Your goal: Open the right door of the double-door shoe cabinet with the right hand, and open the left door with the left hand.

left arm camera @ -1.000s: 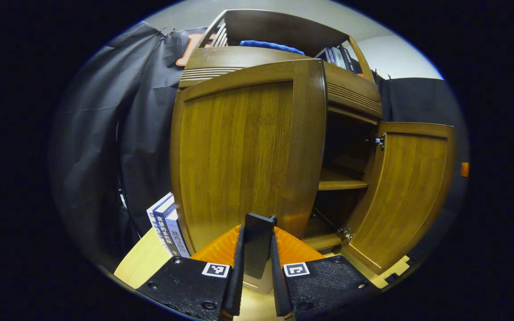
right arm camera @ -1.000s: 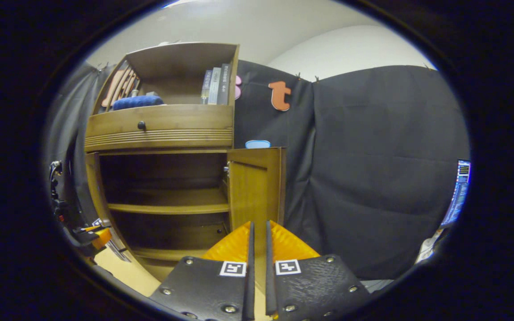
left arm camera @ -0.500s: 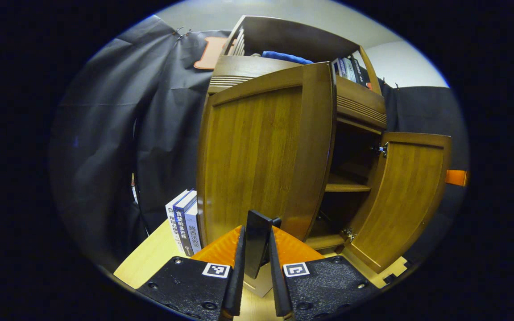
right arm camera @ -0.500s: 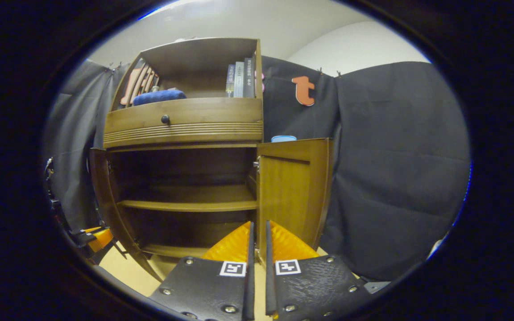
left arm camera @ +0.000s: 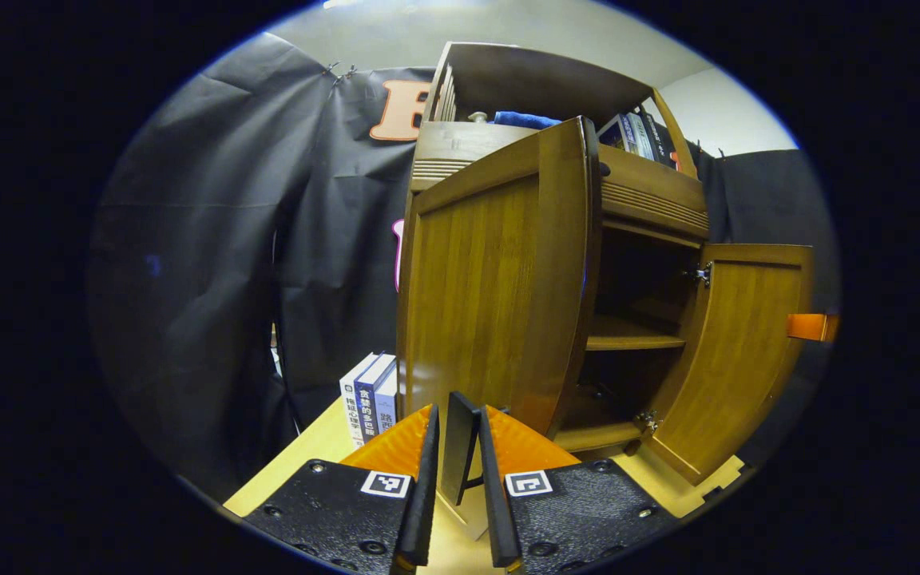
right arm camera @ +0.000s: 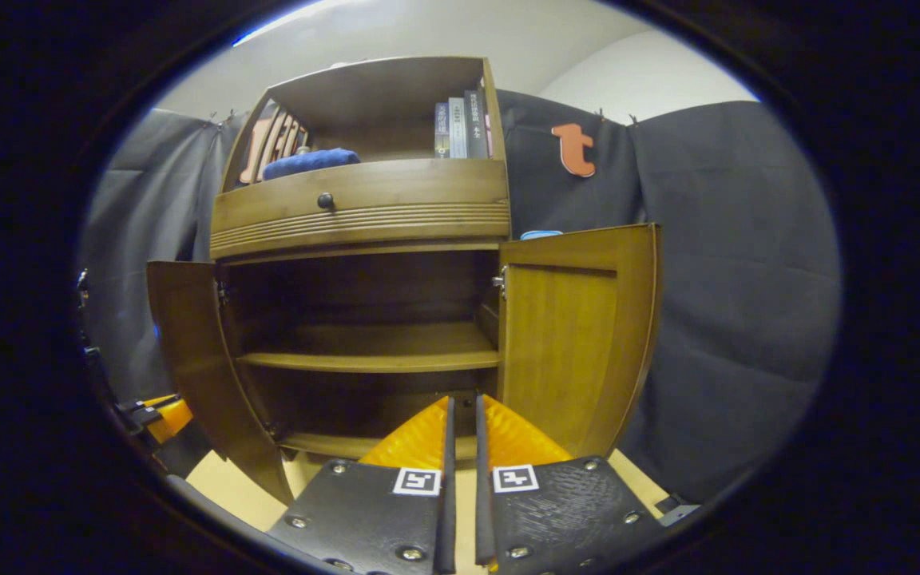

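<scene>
The left hand-held gripper (left arm camera: 460, 447) has its two fingers closed against a thin dark flat handle (left arm camera: 458, 443) on the left door (left arm camera: 492, 279) of the brown wooden double-door shoe cabinet (right arm camera: 364, 208). How the handle joins the door is hidden behind the fingers. That door stands swung well out from the cabinet front. In the right gripper view it shows at the far left as a narrow brown panel.

Left of the door in the left gripper view, a few upright books with blue and white spines (left arm camera: 368, 395) stand on the light wooden desk (left arm camera: 316, 455), their right part cut off by the door. Inside, the cabinet's lower compartment holds one bare wooden shelf (right arm camera: 368, 359); its depths are too dark to read. Above the doors runs a drawer with a small dark knob (right arm camera: 325, 200). The open top shelf carries a folded blue cloth (right arm camera: 310, 161) at left and a row of dark upright books (right arm camera: 460, 128) at right.

The right door (right arm camera: 580, 335) also stands open, hinged at the cabinet's right side. The right hand-held gripper (right arm camera: 461, 479) is nearly closed, a thin slit between its fingers, probably gripping nothing, apart from the cabinet.
</scene>
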